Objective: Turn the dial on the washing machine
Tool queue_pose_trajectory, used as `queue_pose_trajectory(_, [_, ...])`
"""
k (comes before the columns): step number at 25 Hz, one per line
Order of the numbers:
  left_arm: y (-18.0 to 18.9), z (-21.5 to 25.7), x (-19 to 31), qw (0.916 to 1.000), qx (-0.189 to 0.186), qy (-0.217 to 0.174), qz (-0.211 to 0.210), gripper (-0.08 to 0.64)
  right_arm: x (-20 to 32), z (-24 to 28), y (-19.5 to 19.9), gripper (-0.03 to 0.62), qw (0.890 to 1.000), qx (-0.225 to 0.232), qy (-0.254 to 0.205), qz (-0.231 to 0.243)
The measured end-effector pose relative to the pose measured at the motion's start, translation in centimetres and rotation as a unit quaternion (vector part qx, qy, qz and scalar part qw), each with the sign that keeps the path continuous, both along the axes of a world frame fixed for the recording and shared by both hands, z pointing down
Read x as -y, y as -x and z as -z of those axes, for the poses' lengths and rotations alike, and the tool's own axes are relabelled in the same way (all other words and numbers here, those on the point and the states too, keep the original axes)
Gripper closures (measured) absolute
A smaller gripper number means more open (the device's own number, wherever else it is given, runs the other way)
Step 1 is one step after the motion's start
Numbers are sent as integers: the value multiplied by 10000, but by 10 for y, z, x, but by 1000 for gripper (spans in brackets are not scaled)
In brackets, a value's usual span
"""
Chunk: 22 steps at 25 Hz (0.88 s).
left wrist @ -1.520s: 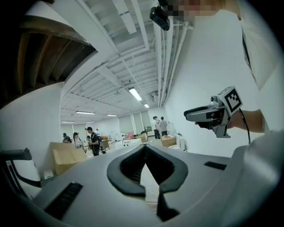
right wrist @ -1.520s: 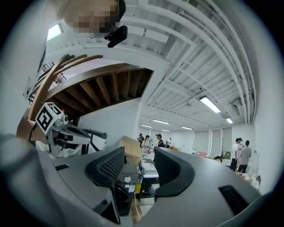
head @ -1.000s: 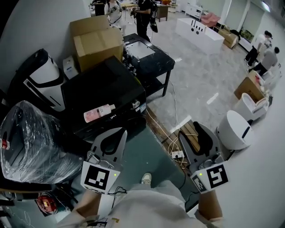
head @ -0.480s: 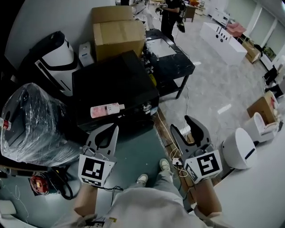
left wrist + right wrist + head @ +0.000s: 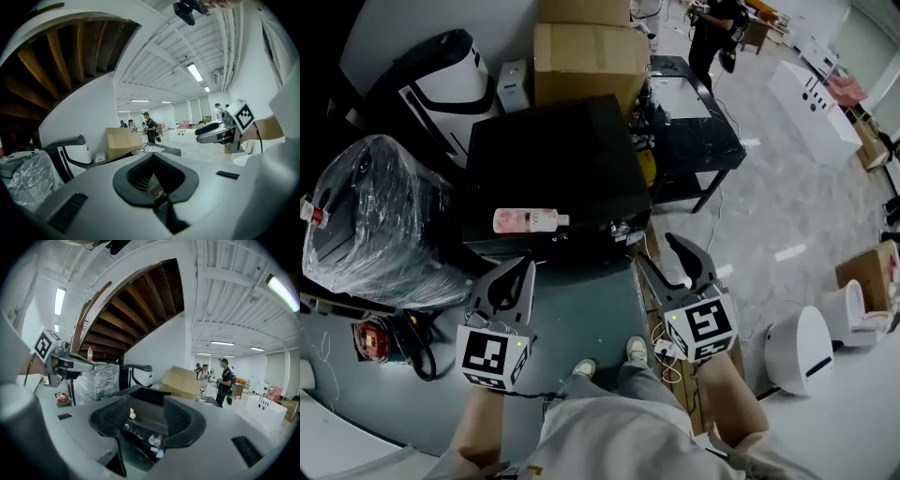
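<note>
The black washing machine (image 5: 548,159) stands ahead of me with a pink bottle (image 5: 530,220) lying on its top. In the right gripper view its front panel carries a small silver dial (image 5: 153,440), seen low between the jaws but still some way off. My right gripper (image 5: 656,250) hovers off the machine's front right corner; its jaws are opening, with nothing between them. My left gripper (image 5: 525,265) hangs in front of the machine's front edge, its fingertips together and holding nothing. Each gripper shows in the other's view: the left gripper (image 5: 86,365), the right gripper (image 5: 199,136).
A plastic-wrapped bundle (image 5: 370,216) sits left of the machine, with a black-and-white appliance (image 5: 441,80) and a cardboard box (image 5: 589,52) behind it. A black low table (image 5: 694,122) stands to the right. Cables and a power strip (image 5: 661,352) lie by my feet. A person stands at the far back.
The head view has swung so the machine now sits nearer the middle. Both grippers have come closer to its front edge, the right one nearing the front right corner.
</note>
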State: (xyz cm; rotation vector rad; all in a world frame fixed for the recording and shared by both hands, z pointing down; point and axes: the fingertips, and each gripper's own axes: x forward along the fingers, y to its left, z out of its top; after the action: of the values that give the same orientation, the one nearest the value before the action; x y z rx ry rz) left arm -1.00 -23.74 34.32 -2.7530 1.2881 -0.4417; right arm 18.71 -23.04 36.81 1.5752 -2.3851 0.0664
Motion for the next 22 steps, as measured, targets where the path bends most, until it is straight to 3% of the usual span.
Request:
queue_pose_trajectory(7, [3,-21,8,9983,-105,46,564,541,42,-55,-13,342,9989,-200,366,231])
queue_pose_trajectory(17, [21,-72,20,9958,137,-223,876,541,81,-140,-7,334,9960,-468,597,463])
queue_pose_trajectory(22, [39,-100,27,9946,90,-267,997,541,96,-178,4,331,9964,-288,709,362])
